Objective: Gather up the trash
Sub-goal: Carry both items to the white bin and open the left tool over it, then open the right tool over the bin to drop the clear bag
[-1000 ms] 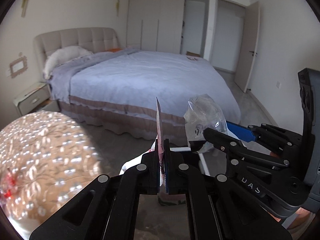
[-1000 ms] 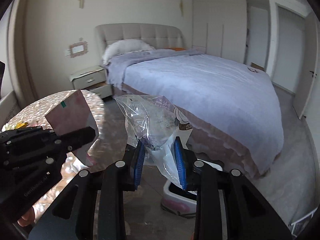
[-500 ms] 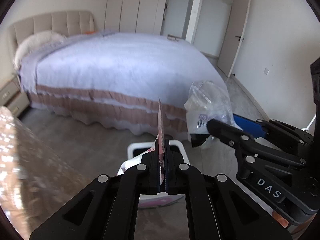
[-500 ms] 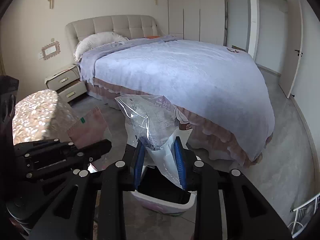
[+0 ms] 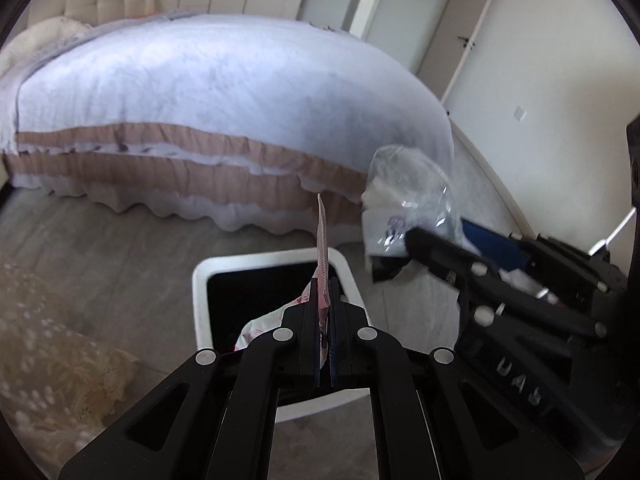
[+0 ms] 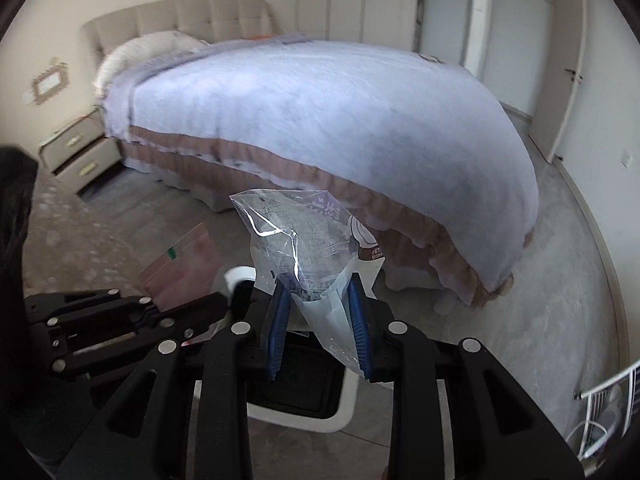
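My left gripper (image 5: pixel 325 288) is shut on a flat pink packet (image 5: pixel 321 240), seen edge-on, held above a white trash bin (image 5: pixel 200 280) with a dark inside. The packet also shows in the right wrist view (image 6: pixel 184 264) with the left gripper (image 6: pixel 216 300). My right gripper (image 6: pixel 318 300) is shut on a crumpled clear plastic bag (image 6: pixel 300 236), also above the bin (image 6: pixel 340 416). In the left wrist view the bag (image 5: pixel 404 208) and right gripper (image 5: pixel 404 240) sit to the right of the bin.
A large bed (image 6: pixel 320 92) with a lilac cover stands behind the bin. A floral-cloth table (image 5: pixel 48 344) is at the left. A nightstand (image 6: pixel 76 152) stands by the headboard. A white rack (image 6: pixel 608 404) is at the right. Grey floor (image 6: pixel 520 300) surrounds the bin.
Both grippers have moved away from the table and tilted down over the bin, still holding the packet and the bag. The bin now sits right below them.
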The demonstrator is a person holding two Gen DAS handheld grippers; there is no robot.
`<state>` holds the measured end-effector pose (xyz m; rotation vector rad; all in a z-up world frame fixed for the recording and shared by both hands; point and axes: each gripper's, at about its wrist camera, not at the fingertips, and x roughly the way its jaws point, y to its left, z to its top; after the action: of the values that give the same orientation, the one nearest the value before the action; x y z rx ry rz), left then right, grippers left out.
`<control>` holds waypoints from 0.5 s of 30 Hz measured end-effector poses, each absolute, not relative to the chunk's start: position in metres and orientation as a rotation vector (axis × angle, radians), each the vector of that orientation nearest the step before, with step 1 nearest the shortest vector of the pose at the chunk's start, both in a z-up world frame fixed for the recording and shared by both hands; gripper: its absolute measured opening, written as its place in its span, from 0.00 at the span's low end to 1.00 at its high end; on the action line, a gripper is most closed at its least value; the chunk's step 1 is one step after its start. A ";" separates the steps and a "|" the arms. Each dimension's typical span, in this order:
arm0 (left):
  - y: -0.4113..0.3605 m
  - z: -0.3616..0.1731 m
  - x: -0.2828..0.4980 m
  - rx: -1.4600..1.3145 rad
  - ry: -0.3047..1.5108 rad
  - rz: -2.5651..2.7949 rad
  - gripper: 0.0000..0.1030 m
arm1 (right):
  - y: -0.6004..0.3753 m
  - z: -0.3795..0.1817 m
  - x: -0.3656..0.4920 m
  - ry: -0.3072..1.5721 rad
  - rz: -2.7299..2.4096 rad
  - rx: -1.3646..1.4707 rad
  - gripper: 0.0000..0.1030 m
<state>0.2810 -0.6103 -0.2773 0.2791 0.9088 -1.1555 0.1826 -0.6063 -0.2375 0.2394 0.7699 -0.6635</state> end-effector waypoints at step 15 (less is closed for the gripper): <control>-0.638 -0.332 0.282 0.411 0.937 -1.097 0.95 | -0.629 -0.279 0.202 0.839 -0.667 0.312 0.30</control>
<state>0.2821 -0.6375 -0.3325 0.4106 0.9371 -1.0971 0.2016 -0.6291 -0.2788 0.3117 0.8386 -0.6667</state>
